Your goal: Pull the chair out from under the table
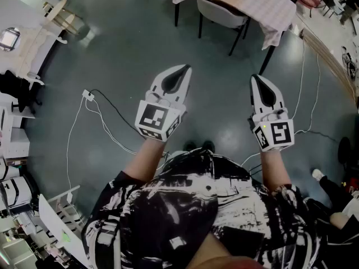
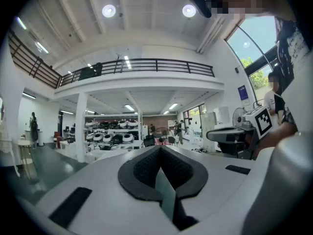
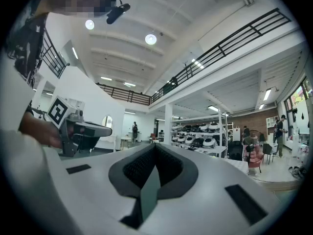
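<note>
Grey, black-legged chair [image 1: 220, 13] under table [image 1: 273, 11]

The person wears a short-sleeved shirt [image 1: 185, 206] in a black-and-white brushstroke print, with dark shoes [image 1: 199, 146]. The left gripper [image 1: 183, 69] and right gripper [image 1: 256, 78] are white, tapering shells with dark textured insets. Each ends nearer the person in a white cube, left cube [image 1: 157, 120] and right cube [image 1: 276, 134], printed with black square markers.
</note>
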